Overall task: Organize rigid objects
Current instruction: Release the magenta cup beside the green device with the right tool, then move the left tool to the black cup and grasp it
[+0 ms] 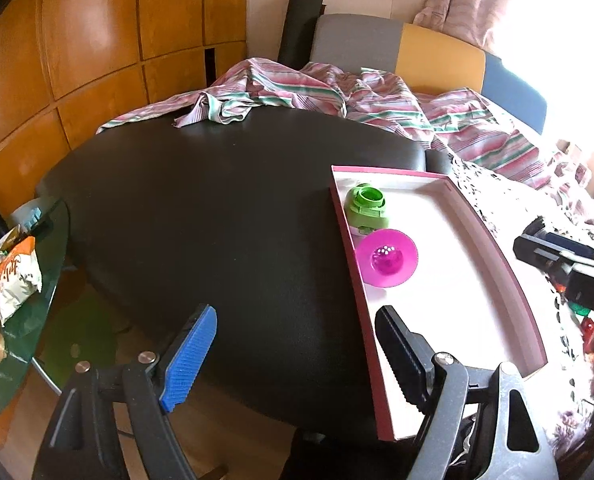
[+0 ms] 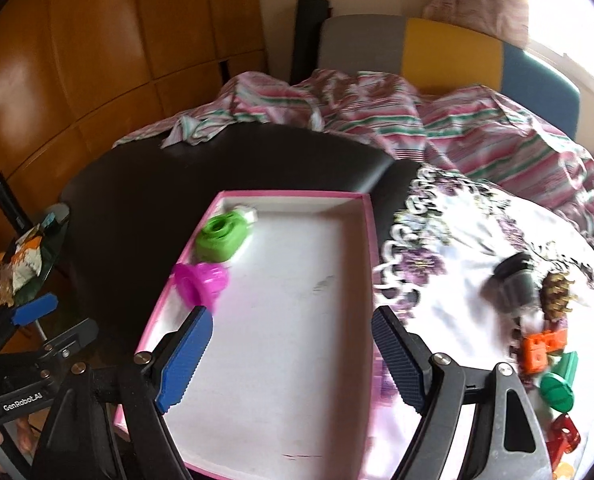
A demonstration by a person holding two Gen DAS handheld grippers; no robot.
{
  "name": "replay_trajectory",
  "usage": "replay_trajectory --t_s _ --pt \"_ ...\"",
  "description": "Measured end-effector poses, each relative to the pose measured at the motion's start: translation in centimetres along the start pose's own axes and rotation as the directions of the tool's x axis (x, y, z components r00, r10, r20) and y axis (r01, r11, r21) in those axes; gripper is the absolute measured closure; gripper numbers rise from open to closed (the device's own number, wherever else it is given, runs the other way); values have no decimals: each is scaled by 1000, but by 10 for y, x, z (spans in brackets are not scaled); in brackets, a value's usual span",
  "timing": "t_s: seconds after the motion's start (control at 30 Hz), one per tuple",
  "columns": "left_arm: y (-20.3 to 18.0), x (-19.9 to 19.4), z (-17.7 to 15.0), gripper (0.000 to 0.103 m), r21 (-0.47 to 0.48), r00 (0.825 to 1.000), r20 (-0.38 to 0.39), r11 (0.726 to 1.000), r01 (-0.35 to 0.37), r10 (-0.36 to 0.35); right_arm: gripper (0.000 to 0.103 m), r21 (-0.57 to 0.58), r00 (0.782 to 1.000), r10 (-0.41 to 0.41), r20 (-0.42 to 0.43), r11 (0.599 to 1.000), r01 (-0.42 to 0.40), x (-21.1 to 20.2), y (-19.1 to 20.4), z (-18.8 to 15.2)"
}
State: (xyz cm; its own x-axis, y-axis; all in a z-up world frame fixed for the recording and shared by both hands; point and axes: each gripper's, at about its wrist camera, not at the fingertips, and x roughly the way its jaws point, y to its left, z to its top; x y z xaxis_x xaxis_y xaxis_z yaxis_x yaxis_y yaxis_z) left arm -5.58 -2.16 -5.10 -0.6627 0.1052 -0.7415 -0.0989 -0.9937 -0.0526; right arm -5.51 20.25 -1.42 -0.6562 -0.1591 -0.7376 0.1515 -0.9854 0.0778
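In the right wrist view my right gripper (image 2: 293, 360) stands open with nothing between its fingers, hanging over the near half of the pink tray (image 2: 371, 264). No earlier view is on hand, so I report only that state. My left gripper (image 1: 297, 360) is likewise open and empty; in its own view it sits at the lower centre, astride the tray's left wall, with the dark surface (image 1: 217, 220) beyond it.

The relation that governs the next move: the loose pieces not yet sorted lie to the lower right of the right wrist frame, on the floral cloth (image 2: 457, 240), outside the tray's right wall. Nearest is the red piece (image 2: 563, 438), then the green screw-shaped piece (image 2: 559, 386), whose long axis runs up and to the right, then the orange block (image 2: 541, 350), then a brown spiky piece (image 2: 555, 290) and a dark cylinder (image 2: 513, 276), which is blurred.

I judge the right gripper the nearer hand for all of these; the left gripper is on the far side of the tray.

Farther off, in the tray's upper left corner, the magenta funnel-shaped piece (image 2: 201, 284) and the green block (image 2: 223, 238) already lie inside, close together; whether they touch I cannot tell.
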Motion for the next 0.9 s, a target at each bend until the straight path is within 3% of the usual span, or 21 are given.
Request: replay_trajectory --t_s 0.27,0.5,0.67,0.8,0.9 --pt "-23 -7 8 21 72 999 25 997 35 -37 20 119 996 -94 9 989 92 -20 -81 5" --pt "-55 -10 21 21 139 995 37 987 85 -90 20 265 975 -221 7 941 212 -35 -168 0" --pt "-87 -11 33 21 195 987 35 970 148 -157 20 389 948 -318 -12 872 298 -41 -230 -14" --pt "-122 -9 44 21 256 977 23 946 199 -212 20 519 925 -378 -34 784 340 -45 -275 -39" --pt "-152 -3 52 21 291 966 -2 924 248 -259 20 616 925 -371 -85 710 342 -46 -298 -53"
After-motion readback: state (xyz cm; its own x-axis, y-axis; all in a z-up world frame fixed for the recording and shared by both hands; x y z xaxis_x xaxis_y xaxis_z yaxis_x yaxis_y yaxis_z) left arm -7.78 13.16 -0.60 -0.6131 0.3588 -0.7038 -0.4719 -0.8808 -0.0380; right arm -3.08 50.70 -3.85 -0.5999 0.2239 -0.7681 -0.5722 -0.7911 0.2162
